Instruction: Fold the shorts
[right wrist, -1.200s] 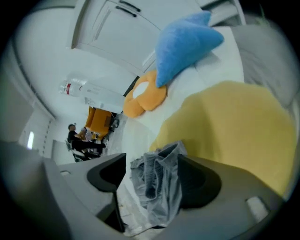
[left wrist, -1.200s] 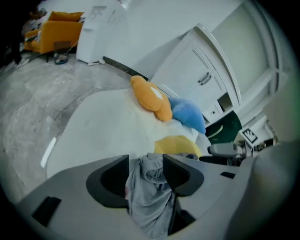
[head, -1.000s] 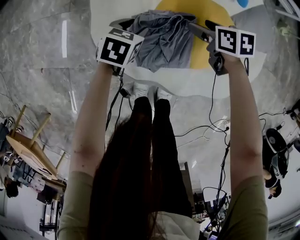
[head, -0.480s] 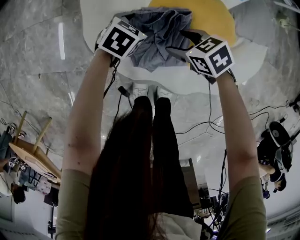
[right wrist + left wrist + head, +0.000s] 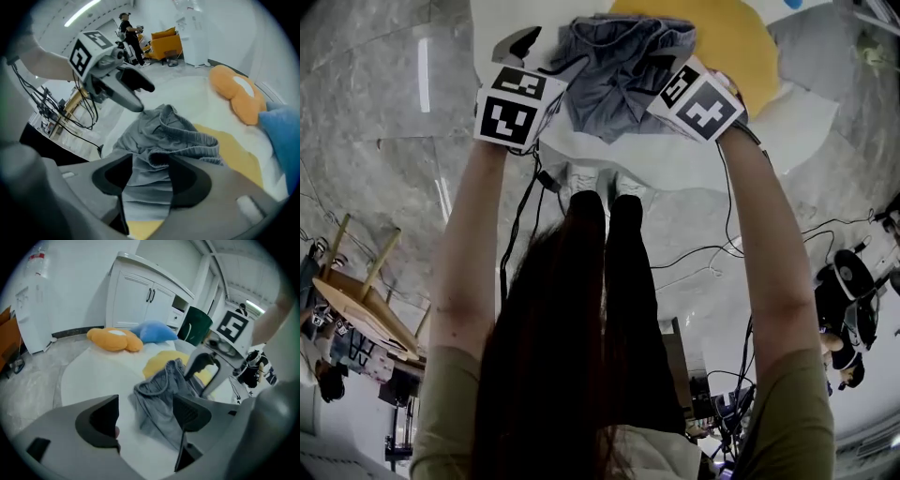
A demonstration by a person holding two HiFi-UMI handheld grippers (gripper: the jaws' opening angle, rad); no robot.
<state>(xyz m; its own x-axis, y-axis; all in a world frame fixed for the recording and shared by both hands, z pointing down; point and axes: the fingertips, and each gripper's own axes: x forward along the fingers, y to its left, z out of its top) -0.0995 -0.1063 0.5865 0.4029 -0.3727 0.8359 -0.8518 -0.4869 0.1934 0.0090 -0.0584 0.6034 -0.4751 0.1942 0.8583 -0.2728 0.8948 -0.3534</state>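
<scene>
Broadly, a grey marble floor spreads under a round white table, and a white cabinet stands against the wall behind it with a dark green bin beside it. On the far half of the table lies a flat yellow mat.

The shorts are grey and crumpled in a loose heap. They rest partly on the near edge of the yellow mat and partly on the bare white tabletop, with the ribbed waistband bunched up on top. Farther back on the table sit an orange pillow and a blue pillow, touching each other and well apart from the shorts.

The person's bare arms reach forward over the table edge, one to each side of the heap.

The left gripper points down at the tabletop just beside the shorts. Its jaws have just been opening and stand wide apart with nothing between them, only white table and the edge of the cloth beyond.

The right gripper is down over the other side of the heap. Its jaws have just been closing, with a fold of the waistband between them lying against one pad. The gap is wide and the cloth is not clamped.
</scene>
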